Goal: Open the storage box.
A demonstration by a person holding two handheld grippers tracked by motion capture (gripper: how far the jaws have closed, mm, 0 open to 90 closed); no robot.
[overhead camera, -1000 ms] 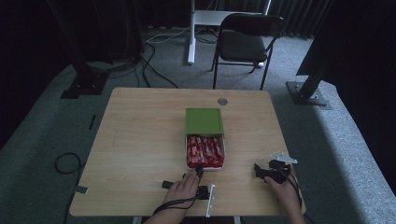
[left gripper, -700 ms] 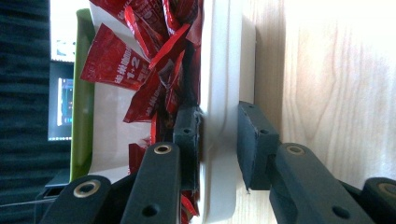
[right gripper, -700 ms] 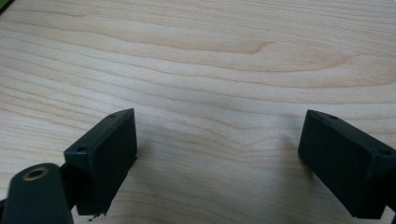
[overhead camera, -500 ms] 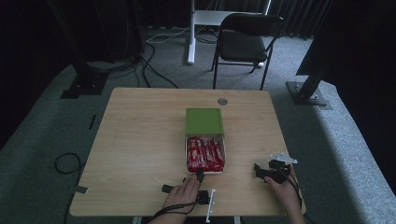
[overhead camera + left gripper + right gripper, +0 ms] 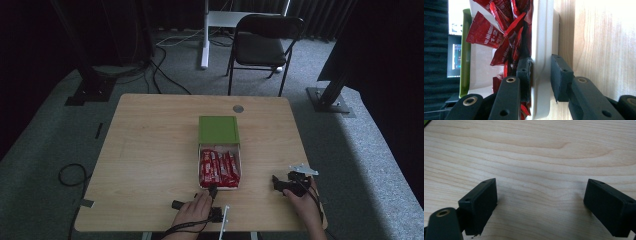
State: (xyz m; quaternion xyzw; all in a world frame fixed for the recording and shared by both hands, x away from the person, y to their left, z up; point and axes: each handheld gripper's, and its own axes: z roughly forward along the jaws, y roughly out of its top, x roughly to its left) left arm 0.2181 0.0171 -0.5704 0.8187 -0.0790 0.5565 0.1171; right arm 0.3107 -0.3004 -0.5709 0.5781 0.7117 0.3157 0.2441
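A white box [image 5: 199, 170] full of red snack packets [image 5: 219, 167] lies mid-table, its green lid [image 5: 218, 130] slid toward the far side. My left gripper [image 5: 212, 190] sits at the box's near edge. In the left gripper view that gripper [image 5: 541, 65] is turned on its side and shut on the box's white wall [image 5: 542, 30]: one jaw is inside among the packets [image 5: 484, 32], the other outside over the wood. My right gripper [image 5: 276, 182] rests to the right of the box. In its own view it [image 5: 540, 195] stands open over bare table [image 5: 536, 150].
A round grey grommet [image 5: 238, 108] is set in the tabletop near the far edge. A black chair [image 5: 265, 45] stands behind the table, and cables [image 5: 70, 175] lie on the floor at the left. Both hands are close to the table's near edge.
My left hand has shifted only slightly at the box's near edge. The box and my right gripper have kept still.
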